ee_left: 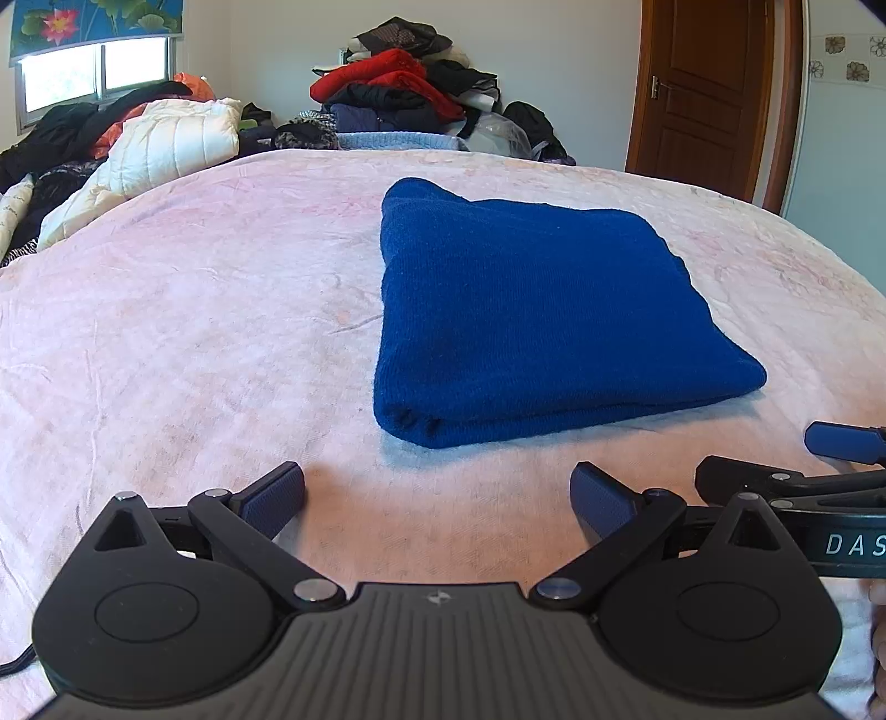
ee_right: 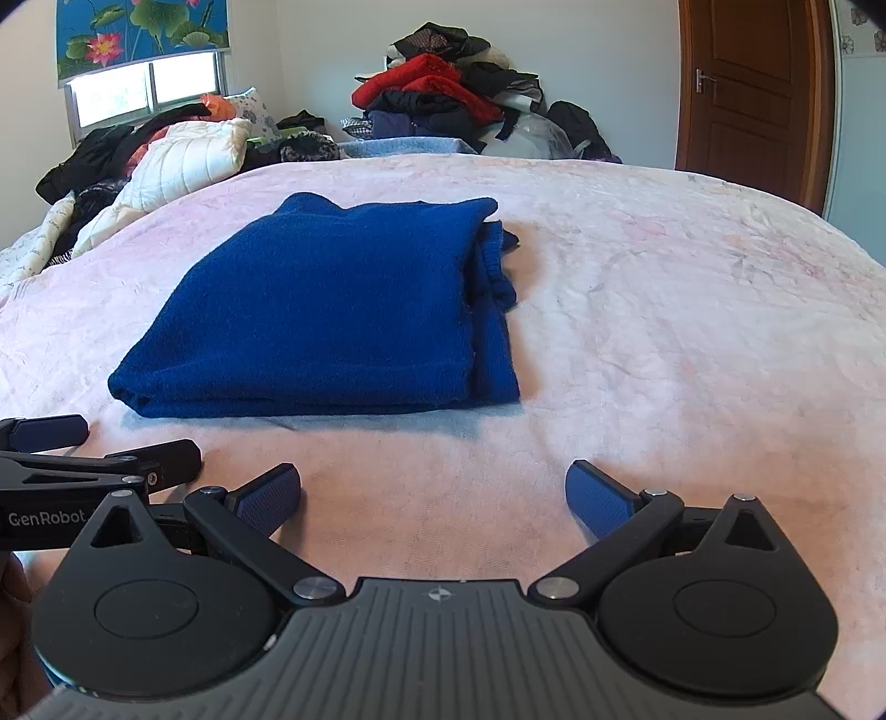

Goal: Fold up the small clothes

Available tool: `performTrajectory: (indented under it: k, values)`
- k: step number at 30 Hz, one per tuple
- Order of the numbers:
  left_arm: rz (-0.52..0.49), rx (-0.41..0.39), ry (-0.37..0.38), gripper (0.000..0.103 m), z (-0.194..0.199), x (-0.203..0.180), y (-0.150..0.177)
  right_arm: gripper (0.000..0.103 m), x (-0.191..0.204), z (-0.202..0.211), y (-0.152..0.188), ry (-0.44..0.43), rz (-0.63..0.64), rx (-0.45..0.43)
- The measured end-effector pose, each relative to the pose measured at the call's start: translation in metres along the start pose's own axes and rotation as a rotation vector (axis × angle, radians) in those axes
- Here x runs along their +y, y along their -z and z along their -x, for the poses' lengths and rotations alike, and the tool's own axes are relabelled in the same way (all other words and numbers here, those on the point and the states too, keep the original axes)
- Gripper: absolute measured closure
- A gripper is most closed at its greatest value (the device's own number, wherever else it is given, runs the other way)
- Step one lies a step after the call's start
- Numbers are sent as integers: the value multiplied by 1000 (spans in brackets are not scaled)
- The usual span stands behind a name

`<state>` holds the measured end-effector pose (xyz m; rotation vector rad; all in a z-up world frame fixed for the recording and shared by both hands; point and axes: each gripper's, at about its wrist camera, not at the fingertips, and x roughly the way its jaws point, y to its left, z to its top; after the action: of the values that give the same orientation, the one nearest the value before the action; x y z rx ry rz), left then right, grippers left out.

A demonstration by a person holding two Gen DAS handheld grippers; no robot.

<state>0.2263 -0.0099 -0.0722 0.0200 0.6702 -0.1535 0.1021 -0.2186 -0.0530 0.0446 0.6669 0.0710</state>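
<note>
Room: a bedroom with pale walls; a window (ee_left: 94,72) under a lotus-print blind (ee_left: 94,22) at far left, a brown wooden door (ee_left: 714,88) at far right.
Surface: a bed covered by a pale pink blanket (ee_left: 194,310), wrinkled in places.
Background: a tall clothes pile (ee_left: 404,83), red and black garments showing, against the far wall; a white quilt (ee_left: 166,144) and dark clothing along the far-left edge of the bed.
Sweater: a blue knit sweater (ee_left: 531,310) lies folded into a flat rectangle near the middle of the bed, on the blanket. In the right wrist view its right side shows stacked layers and a ribbed edge (ee_right: 495,277) sticking out from under the top layer; its near fold is rounded.
Left gripper: the left gripper (ee_left: 437,501) sits low over the blanket, just near of the sweater's near-left corner; jaws spread wide, nothing between the blue pads (ee_left: 274,498).
Right gripper: the right gripper (ee_right: 434,495) sits just near of the sweater's near-right corner; jaws likewise spread wide and holding nothing.
Relation: the two grippers are side by side, close together, both apart from the sweater; each shows at the edge of the other's view.
</note>
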Motion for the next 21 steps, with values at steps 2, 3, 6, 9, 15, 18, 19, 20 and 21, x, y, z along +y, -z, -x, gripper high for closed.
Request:
performTrajectory:
  k: [2,3,6,9,15,18,19,20,21]
  values:
    - [1,0,1,0,0,0,0,3,0,0,0,0,0,0]
    - [0,0,0,0,0,0,0,3,0,0,0,0,0,0]
    - [-2,1,-2,0,0,0,0,3,0,0,0,0,0,0]
    - [-7,4,-5,0,-1,0,-1,3,0,0,0,-1,-1,0]
    - [-6,6,-4,0,0,0,-1,3,0,0,0,0,0,0]
    - [-10,12,-4,0,-1,0,-1,3,0,0,0,1,0,0]
    - [-10,14,-4,0,-2,0,-2,3,0,0,0,1,0,0]
    - [-12,16,-4,0,-2,0,-2,3,0,0,0,1,1,0]
    - [-13,17,-3,0,-2,1,-2,3,0,0,0,2,2,1]
